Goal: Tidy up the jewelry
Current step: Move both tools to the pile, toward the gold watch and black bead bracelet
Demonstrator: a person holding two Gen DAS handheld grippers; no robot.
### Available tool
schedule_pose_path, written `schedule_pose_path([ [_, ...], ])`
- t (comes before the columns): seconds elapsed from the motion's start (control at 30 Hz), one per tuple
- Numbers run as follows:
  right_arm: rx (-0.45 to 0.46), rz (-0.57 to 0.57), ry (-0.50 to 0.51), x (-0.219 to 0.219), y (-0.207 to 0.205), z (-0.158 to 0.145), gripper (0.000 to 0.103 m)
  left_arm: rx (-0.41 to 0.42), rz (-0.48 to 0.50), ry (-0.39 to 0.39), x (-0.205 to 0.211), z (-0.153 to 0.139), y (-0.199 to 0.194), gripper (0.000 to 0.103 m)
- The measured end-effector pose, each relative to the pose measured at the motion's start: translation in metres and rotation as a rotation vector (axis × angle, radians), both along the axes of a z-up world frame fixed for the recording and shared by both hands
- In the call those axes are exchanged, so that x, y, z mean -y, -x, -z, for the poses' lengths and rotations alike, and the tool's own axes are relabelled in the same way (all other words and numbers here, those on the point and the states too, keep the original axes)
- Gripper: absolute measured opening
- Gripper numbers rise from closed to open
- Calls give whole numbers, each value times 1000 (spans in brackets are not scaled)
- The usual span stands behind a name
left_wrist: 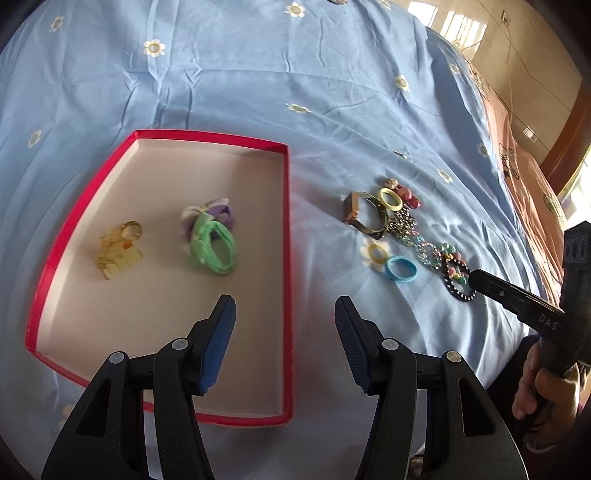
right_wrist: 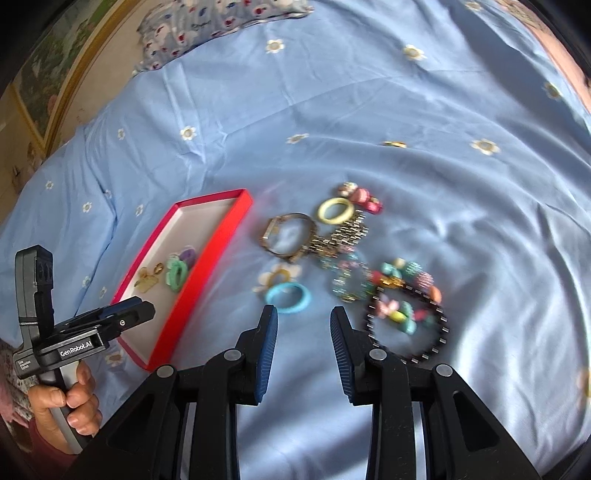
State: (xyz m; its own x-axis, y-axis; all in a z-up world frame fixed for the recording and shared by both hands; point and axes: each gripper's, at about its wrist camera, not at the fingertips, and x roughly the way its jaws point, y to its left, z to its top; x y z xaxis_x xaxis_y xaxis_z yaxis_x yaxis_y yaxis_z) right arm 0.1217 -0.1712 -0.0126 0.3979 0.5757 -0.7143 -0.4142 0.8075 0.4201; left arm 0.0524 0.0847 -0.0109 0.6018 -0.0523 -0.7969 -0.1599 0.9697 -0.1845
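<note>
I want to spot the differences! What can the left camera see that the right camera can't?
Only the left view shows the room wall. Only the right view shows the patterned pillow and a framed picture. Both show the red tray, the blue ring and the black bead bracelet on the blue bedsheet.

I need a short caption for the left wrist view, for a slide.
Open left gripper above red tray holding hair clips; loose jewelry beside it.

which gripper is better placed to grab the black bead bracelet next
Right: the right gripper is open just beside the black bead bracelet, while the left gripper hovers over the red tray.
</note>
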Motion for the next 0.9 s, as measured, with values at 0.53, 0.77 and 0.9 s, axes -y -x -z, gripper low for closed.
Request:
schedule_pose_path([
  [0.53,0,88,23,44,-6,6,32,-17,69,-19,32,0,-21,55],
  [0.77,5,96,55,50,-13,11,32,-21,86,-32,40,-1,-35,56],
  [0.9,9,97,72,51,-17,12,32,-24,97,-39,44,0,-45,56],
])
